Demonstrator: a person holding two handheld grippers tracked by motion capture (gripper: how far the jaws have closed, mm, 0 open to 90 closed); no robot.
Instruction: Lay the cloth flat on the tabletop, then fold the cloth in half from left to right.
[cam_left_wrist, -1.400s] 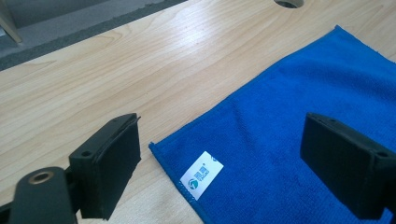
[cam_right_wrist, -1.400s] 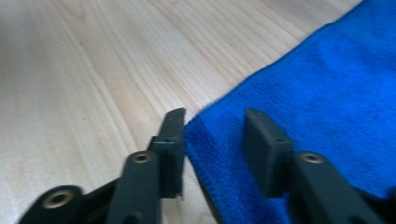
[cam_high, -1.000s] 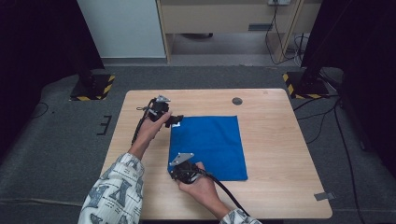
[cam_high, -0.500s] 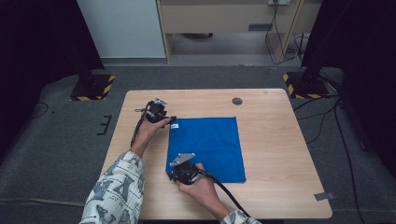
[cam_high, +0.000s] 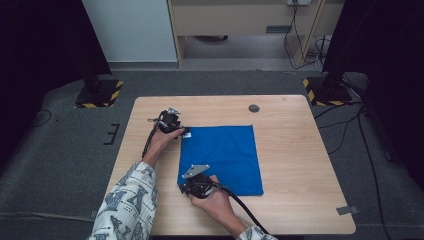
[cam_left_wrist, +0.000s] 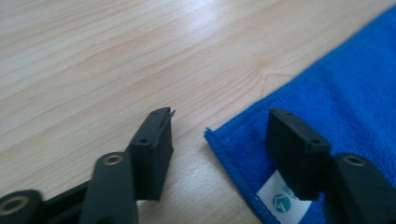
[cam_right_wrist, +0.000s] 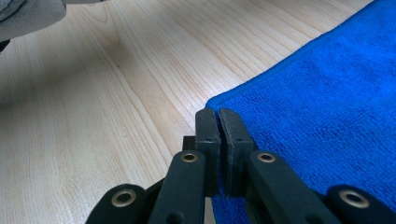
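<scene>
Worktop (cam_high: 300, 165) evenly bright under overhead light, surroundings dim and dark at both sides, soft shadows, mild glare on wood, near fingers (cam_left_wrist: 152, 149) blurred.

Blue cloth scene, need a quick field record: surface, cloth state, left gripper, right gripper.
surface: wooden table
cloth: blue cloth lying flat and spread out, white label at one corner
left gripper: at the cloth's far left corner, jaws have just been closing, one of its fingers over the cloth and the other on bare wood, corner between them, not yet pinched
right gripper: shut at the cloth's near left corner, fingers together on the cloth's edge
</scene>
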